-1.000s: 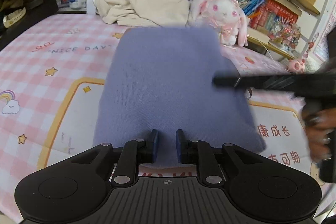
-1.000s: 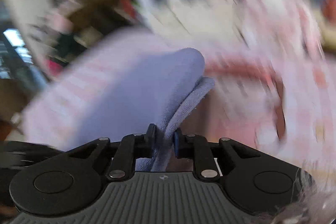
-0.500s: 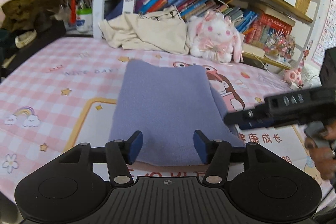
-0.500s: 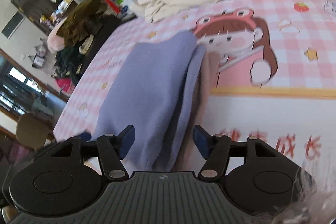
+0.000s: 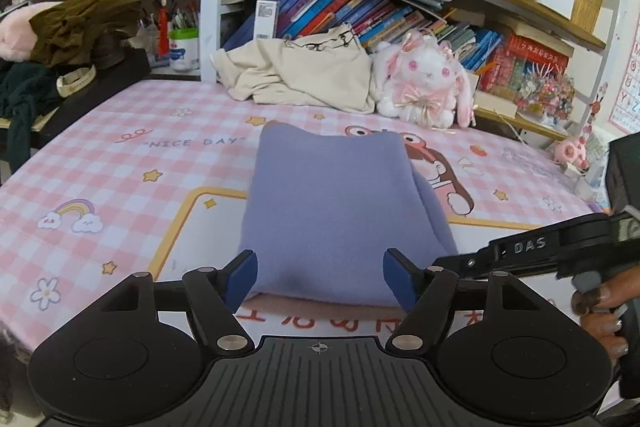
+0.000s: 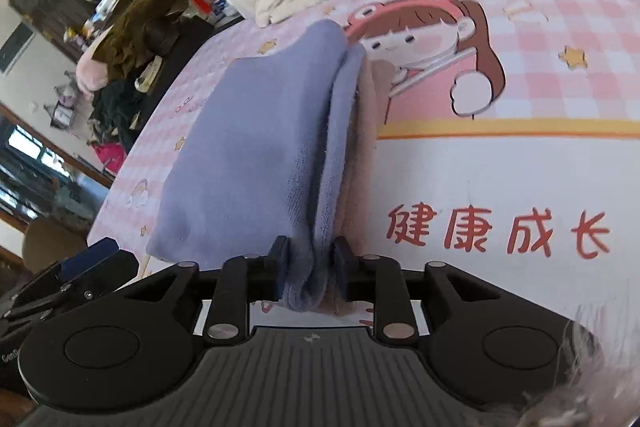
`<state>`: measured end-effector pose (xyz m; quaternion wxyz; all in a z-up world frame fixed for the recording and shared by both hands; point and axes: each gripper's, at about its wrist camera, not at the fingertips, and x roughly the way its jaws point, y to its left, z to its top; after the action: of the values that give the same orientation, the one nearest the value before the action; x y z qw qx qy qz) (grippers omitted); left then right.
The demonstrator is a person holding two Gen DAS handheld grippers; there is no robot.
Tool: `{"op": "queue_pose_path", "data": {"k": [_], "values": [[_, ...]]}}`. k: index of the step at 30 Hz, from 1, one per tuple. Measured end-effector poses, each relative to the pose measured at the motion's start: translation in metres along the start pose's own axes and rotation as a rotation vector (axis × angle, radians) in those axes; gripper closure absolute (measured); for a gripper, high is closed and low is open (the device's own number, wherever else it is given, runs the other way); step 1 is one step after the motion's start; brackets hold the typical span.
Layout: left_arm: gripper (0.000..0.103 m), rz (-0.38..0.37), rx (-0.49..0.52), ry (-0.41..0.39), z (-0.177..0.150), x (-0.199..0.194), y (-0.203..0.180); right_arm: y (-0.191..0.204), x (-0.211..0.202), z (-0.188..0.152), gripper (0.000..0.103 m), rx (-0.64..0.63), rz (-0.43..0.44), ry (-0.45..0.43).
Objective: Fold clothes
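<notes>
Your left claw (image 5: 320,277) has just been opening and stands wide, nothing between its pads, while your right claw (image 6: 308,267) has just been closing and pinches the folded purple garment's (image 5: 332,203) near-right corner on the worktop (image 5: 120,163), likely to straighten it.

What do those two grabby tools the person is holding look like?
The left gripper and the right gripper are black plastic with ribbed bodies, round side discs, silver rivets and blue-padded jaws. One arm reads "DAS" in white. Dark nail polish shows on the hand.
</notes>
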<state>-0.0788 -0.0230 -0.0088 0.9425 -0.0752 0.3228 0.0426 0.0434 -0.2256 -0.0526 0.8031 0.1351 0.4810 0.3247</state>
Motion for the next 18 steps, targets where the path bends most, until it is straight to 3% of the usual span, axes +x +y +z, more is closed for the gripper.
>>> {"op": "queue_pose_path", "data": {"k": [1, 7, 10, 18], "values": [[0.027, 0.003, -0.002, 0.001, 0.000, -0.001, 0.000, 0.004, -0.003, -0.001, 0.062, -0.018, -0.006, -0.005], [0.017, 0.013, 0.000, 0.013, 0.001, -0.005, 0.000, 0.015, -0.023, -0.012, 0.033, -0.047, -0.030, -0.028], [0.016, 0.006, 0.001, 0.028, 0.001, -0.004, 0.001, 0.014, -0.029, -0.015, 0.026, -0.049, -0.061, -0.036], [0.015, -0.026, -0.011, 0.073, 0.010, 0.008, 0.013, 0.005, -0.032, -0.022, 0.023, 0.028, -0.125, -0.030]]}}
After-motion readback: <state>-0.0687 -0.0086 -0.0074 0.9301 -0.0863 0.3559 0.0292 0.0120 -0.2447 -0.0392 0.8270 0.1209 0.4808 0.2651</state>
